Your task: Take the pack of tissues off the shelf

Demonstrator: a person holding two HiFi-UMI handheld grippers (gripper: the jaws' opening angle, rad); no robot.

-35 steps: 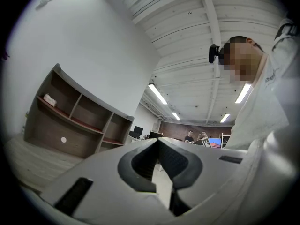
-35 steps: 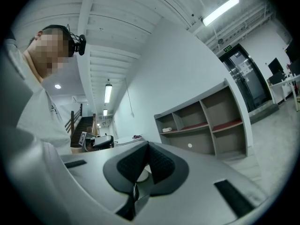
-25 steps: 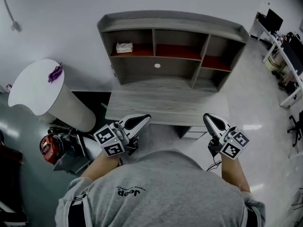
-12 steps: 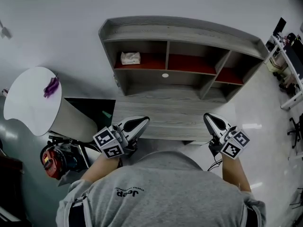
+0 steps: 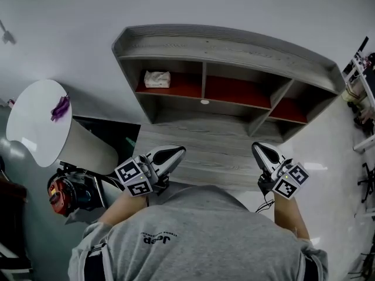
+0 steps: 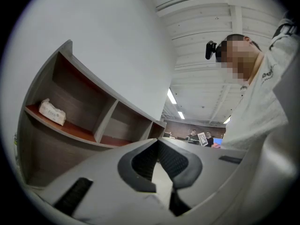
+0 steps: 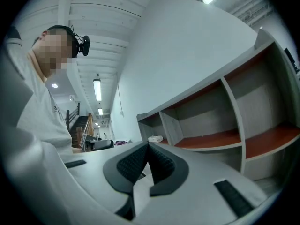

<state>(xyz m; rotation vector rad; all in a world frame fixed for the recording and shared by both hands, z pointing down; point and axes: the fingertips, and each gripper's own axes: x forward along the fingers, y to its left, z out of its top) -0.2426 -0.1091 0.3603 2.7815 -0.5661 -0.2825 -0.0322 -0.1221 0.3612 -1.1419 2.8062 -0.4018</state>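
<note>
A white pack of tissues (image 5: 157,79) lies on the red board of the left compartment of a grey shelf unit (image 5: 234,43); it also shows in the left gripper view as the tissue pack (image 6: 52,112) and, small, in the right gripper view as the tissue pack (image 7: 155,138). My left gripper (image 5: 180,149) hovers over the near edge of the desk (image 5: 217,151), jaws shut and empty, well short of the pack. My right gripper (image 5: 255,146) is at the desk's near right, also shut with nothing in it. In their own views the left gripper (image 6: 157,141) and right gripper (image 7: 148,145) have tips touching.
A round white table (image 5: 35,120) with a purple thing (image 5: 59,106) stands at the left, a red device (image 5: 58,193) on the floor below it. The shelf's middle (image 5: 237,91) and right (image 5: 290,110) compartments hold nothing. Office desks (image 5: 362,81) are at the far right.
The shelf and desk have grown larger and come nearer in the head view as I moved toward them. Both grippers stay shut in the same place in the picture.
</note>
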